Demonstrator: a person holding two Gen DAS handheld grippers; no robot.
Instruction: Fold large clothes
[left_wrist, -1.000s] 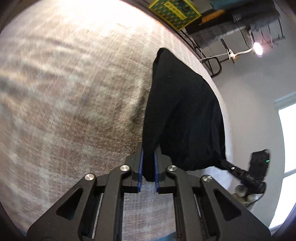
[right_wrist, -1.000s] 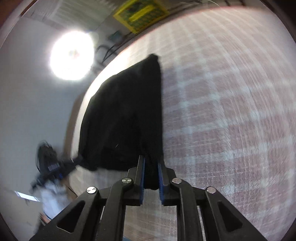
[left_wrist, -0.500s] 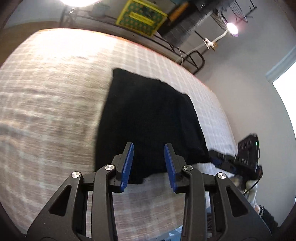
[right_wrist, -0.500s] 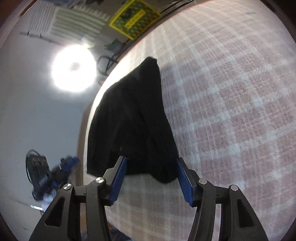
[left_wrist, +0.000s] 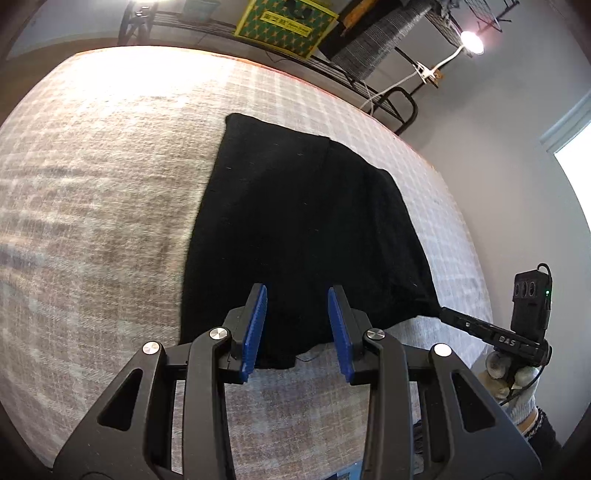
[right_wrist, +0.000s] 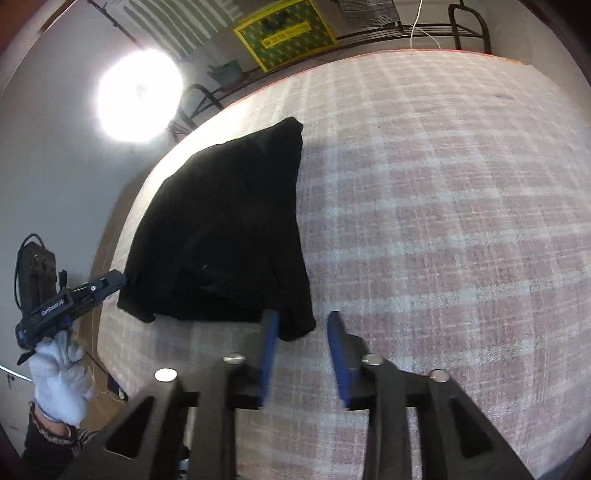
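Note:
A black garment (left_wrist: 303, 229) lies folded flat on the plaid bed cover (left_wrist: 103, 192). My left gripper (left_wrist: 296, 328) hovers over its near edge, open; the blue pads (left_wrist: 255, 332) stand apart and do not press the cloth. In the right wrist view the garment (right_wrist: 229, 229) reaches with its near corner between the jaws of my right gripper (right_wrist: 303, 350), which are closing, blurred and not pressing it. Each gripper shows in the other's view: the right gripper (left_wrist: 491, 332) at the garment's right corner, the left gripper (right_wrist: 70, 299) at its left corner.
A white-gloved hand (right_wrist: 59, 373) holds the left gripper beyond the bed's edge. Behind the bed stands a metal rack with a yellow-green box (left_wrist: 286, 24) and a clip lamp (left_wrist: 471, 40). A bright lamp (right_wrist: 138, 94) glares at the far left. Plaid cover (right_wrist: 443, 221) stretches right.
Both grippers have let go of the garment, which hung lifted between them and now lies flat. The left gripper drew back. The right jaws spread wide, then narrowed.

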